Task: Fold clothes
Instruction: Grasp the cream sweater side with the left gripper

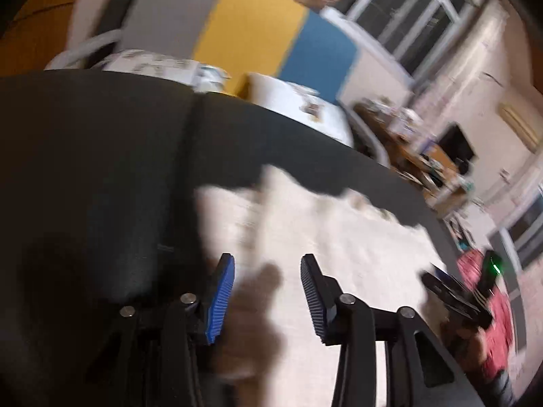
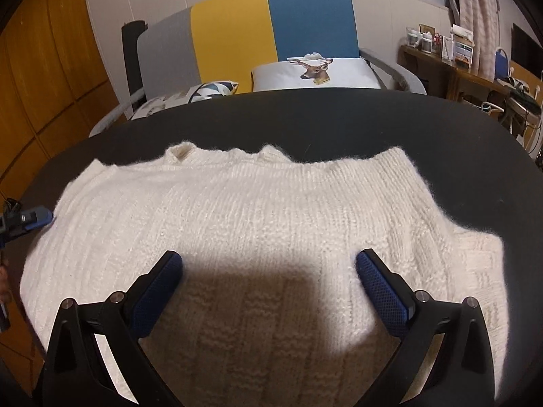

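A white knitted sweater [image 2: 258, 210] lies spread flat on a black table [image 2: 305, 118], its ribbed edge towards the far side. My right gripper [image 2: 268, 257] hovers over its near middle, open wide, with nothing between the blue pads. The left wrist view is blurred. There my left gripper [image 1: 268, 268] is over the sweater [image 1: 339, 237] near its left edge, its jaws apart and empty. The right gripper [image 1: 437, 281] shows at that view's right edge, in a hand. The left gripper [image 2: 34, 219] peeks in at the left edge of the right wrist view.
Behind the table stands a sofa [image 2: 271, 34] with a grey, yellow and blue back, and a deer cushion [image 2: 315, 71] on it. A cluttered wooden desk [image 2: 458, 64] is at the far right, and wooden cabinet doors [image 2: 44, 84] are on the left.
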A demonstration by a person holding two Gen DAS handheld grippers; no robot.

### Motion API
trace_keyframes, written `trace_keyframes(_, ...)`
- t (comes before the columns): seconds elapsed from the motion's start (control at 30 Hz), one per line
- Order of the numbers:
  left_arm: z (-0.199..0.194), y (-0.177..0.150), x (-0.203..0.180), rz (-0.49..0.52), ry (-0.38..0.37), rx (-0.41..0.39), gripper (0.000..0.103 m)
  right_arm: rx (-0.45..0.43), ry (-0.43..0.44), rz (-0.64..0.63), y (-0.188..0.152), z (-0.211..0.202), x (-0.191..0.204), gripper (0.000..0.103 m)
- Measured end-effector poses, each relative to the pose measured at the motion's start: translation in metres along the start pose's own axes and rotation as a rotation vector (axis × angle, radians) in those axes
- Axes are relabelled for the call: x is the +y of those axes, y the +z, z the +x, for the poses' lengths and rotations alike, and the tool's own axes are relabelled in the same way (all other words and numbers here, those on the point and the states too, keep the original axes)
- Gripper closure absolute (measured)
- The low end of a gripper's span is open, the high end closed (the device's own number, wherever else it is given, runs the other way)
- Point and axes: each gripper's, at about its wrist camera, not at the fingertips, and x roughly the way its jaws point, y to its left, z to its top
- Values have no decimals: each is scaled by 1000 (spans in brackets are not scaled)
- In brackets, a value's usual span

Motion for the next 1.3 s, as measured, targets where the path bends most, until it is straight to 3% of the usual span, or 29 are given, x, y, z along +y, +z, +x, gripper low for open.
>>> trace_keyframes(0.07,2,8,19,-91,-35,27,59,-8,8,5,0,0,-1,0)
trace_keyframes(0.13,11,10,40,-198,-126,93,56,-14,15,10,0,-1,-2,0)
trace_keyframes(0.23,29,6,60,-299,-165,176,55,-20,23,15,0,1,-3,0)
trace_keyframes(0.43,44,6,52,-257,-295,221,55,-23,26,17,-2,3,-5,0)
trace_keyframes(0.63,47,15,45,-207,-308,275,55,-21,22,13,-2,4,-5,0)
trace_keyframes(0.73,48,14,26,-111,-299,309,57,10,-2,-7,2,6,0,0)
trace_keyframes(0.77,49,13,20,-79,-296,320,59,32,-19,-24,4,7,3,0)
trace_keyframes(0.8,49,13,13,-45,-289,329,69,32,-19,-54,8,3,9,0)
trace_keyframes(0.83,47,11,2,12,-254,314,80,33,-19,-83,12,0,14,0)
trace_keyframes(0.87,42,10,-10,77,-227,286,81,30,-35,-135,17,-8,21,0)
trace_keyframes(0.97,32,9,-24,118,-217,231,84,79,-113,-214,27,-13,27,0)
trace_keyframes(1.07,26,3,-40,172,-224,196,84,224,-113,-138,16,12,6,0)
trace_keyframes(1.1,25,0,-47,195,-224,187,84,232,-84,-100,9,19,0,0)
trace_keyframes(1.13,25,-3,-49,202,-206,192,84,238,-56,-61,1,26,-7,0)
trace_keyframes(1.2,27,-4,-54,189,-191,193,84,159,-42,-34,-7,23,-11,0)
trace_keyframes(1.3,14,-1,-42,90,-250,158,85,147,-57,-52,-9,19,-7,0)
